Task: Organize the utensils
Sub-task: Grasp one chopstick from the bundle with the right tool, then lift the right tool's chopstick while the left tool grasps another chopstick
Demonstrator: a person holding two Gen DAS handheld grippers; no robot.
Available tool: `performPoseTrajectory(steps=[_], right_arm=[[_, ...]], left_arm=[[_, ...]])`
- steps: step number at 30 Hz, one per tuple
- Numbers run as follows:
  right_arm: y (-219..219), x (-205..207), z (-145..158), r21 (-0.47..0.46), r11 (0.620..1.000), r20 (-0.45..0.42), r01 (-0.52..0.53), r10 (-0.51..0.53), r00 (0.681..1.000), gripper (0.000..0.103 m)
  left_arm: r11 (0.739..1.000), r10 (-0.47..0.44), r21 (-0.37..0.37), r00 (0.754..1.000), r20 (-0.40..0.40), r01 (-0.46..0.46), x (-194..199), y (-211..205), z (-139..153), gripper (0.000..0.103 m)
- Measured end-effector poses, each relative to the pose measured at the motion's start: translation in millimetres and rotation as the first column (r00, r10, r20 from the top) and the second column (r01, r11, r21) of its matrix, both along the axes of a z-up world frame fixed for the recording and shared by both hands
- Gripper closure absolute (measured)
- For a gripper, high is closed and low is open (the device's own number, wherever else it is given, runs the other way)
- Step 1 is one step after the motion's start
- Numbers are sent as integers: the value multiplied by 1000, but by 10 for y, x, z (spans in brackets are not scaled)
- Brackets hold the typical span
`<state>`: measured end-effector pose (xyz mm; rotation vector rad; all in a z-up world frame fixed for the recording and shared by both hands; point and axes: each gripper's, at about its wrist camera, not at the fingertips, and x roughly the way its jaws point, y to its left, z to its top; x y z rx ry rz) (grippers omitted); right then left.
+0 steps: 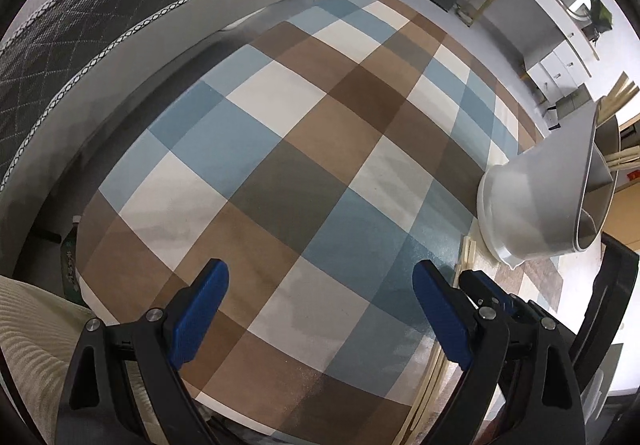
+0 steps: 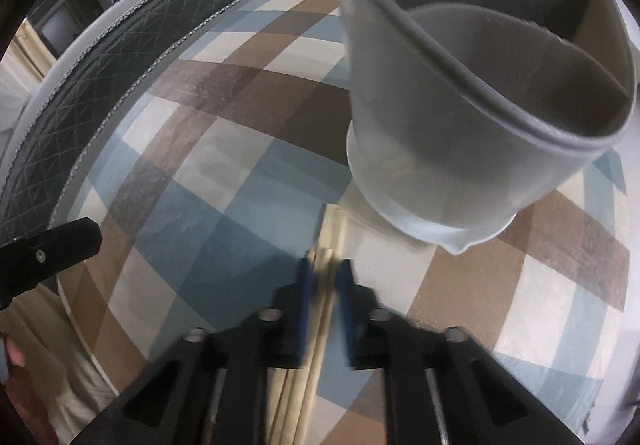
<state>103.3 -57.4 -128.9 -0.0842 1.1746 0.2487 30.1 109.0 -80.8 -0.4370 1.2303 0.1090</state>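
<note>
Looking down from the left wrist: left gripper (image 1: 320,309) with blue fingers (image 1: 200,309) spread wide, nothing between them, over a checked cloth (image 1: 280,149) of blue, brown and cream. Grey holder (image 1: 540,197) at far right on the cloth, split inside by a divider; pale chopsticks (image 1: 618,161) standing in its far compartment, near compartment seemingly empty. More chopsticks (image 1: 466,253) lying flat on the cloth just beside the holder's base. Right gripper's black frame (image 1: 504,305) close by them.

Looking down from the right wrist, somewhat blurred: right gripper (image 2: 325,277) closed on the loose chopsticks (image 2: 326,245), blue pads pressed against the bundle from both sides. Sticks running from under the jaws toward the holder (image 2: 460,117), tips near its base. Holder upright on the cloth (image 2: 192,181), compartments visible here showing bare grey walls. Tip of the left gripper (image 2: 52,241) at the left edge.
</note>
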Motion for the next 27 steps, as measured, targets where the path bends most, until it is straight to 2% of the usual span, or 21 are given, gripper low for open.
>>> performPoseTrajectory(steps=[8, 13, 17, 22, 27], right_arm=[[-111, -136, 110, 29, 999, 48, 37, -39, 998, 99], [-318, -258, 318, 133, 987, 102, 89, -103, 989, 99], [-495, -347, 464, 203, 970, 136, 132, -161, 977, 99], [-796, -453, 561, 290, 937, 139, 194, -242, 960, 99], [-1175, -558, 578, 409, 870, 98, 275, -341, 935, 99]], left_arm=[[1000, -6, -3, 1000, 1, 6, 20, 2, -9, 13], [999, -39, 15, 999, 6, 39, 25, -60, -23, 13], [992, -127, 20, 992, -3, 127, 24, -232, -66, 13], [970, -241, 23, 970, -6, 241, -14, -474, -113, 13], [941, -336, 38, 941, -36, 338, -86, -711, -193, 13]])
